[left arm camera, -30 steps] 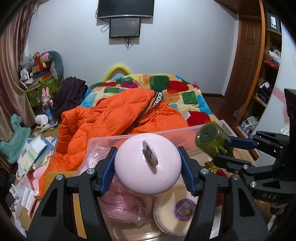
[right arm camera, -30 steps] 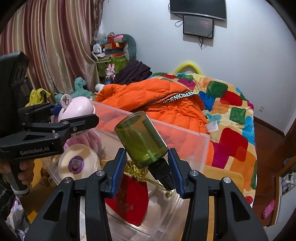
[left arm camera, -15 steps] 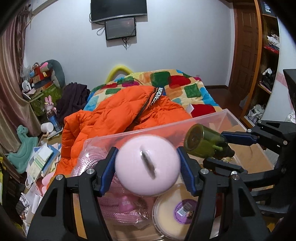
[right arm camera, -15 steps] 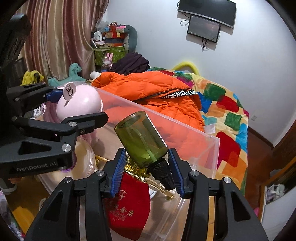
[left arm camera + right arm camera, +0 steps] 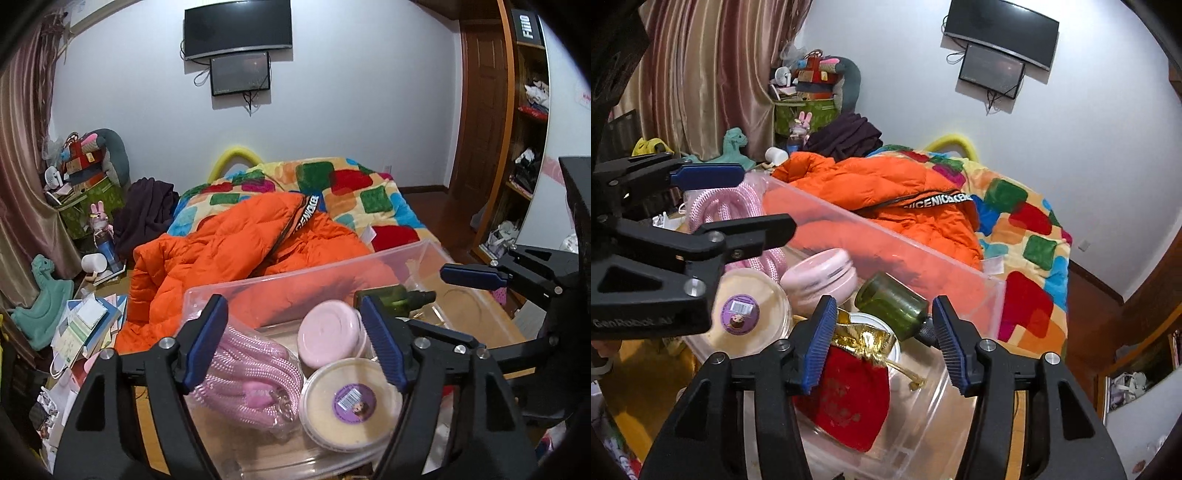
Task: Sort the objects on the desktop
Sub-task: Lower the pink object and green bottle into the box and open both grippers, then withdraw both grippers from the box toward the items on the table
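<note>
A clear plastic bin (image 5: 325,269) (image 5: 923,266) holds the sorted things. A round pink case (image 5: 328,334) (image 5: 820,280) lies inside it beside a green glass bottle (image 5: 890,310) (image 5: 391,297). My left gripper (image 5: 295,343) is open and empty above the pink case. My right gripper (image 5: 882,341) is open and empty above the green bottle. The bin also holds a pink rope bundle (image 5: 247,369), a cream round tub (image 5: 351,400) (image 5: 750,306) and a red pouch (image 5: 846,402).
Behind the bin lies an orange jacket (image 5: 240,251) on a bed with a patchwork blanket (image 5: 351,192). Books and papers (image 5: 85,325) lie on the floor at the left. A wooden shelf unit (image 5: 517,147) stands at the right.
Both grippers have opened. The pink case dropped from my left gripper into the bin. The green bottle dropped from my right gripper and lies in the bin.
</note>
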### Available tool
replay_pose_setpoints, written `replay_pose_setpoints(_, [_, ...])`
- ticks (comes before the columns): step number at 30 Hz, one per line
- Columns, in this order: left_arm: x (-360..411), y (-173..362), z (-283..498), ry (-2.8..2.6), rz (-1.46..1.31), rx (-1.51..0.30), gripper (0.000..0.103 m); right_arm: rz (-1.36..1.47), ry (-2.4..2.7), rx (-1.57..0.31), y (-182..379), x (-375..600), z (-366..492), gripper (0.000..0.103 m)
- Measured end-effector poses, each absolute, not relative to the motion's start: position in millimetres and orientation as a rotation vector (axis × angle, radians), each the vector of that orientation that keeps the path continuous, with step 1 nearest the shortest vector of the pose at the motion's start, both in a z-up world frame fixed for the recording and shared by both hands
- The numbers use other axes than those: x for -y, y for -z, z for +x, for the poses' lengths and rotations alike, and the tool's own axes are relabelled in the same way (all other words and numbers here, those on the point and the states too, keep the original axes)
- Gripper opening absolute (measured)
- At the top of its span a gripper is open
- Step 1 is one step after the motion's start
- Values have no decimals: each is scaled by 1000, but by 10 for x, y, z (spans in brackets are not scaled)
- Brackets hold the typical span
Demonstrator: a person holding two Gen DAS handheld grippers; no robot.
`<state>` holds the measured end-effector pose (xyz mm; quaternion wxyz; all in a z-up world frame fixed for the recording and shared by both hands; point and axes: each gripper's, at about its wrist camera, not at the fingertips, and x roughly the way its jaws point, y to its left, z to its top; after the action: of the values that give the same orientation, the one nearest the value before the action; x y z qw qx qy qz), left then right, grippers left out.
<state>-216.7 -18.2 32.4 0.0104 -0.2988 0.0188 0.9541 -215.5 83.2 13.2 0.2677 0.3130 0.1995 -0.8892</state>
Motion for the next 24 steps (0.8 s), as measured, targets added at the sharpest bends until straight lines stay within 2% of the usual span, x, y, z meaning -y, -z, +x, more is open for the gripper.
replay_pose_setpoints(2, [190, -371, -2103, -2982, -915, -49, 76, 827, 2415, -518, -198, -882, -2098, 59])
replay_pose_setpoints(7, [211, -464, -1900, -2999, -880, -46, 83, 780, 2450, -493, -332, -992, -1933, 63])
replay_pose_setpoints(11, [237, -491, -1718, -3014, -861, -54, 85, 751, 2477, -463, -419, -1120, -1766, 72])
replay_pose_setpoints(24, [456, -357, -1217, -3054, -925, -38, 87, 756, 2482, -392, -377, -1329, -1276, 77])
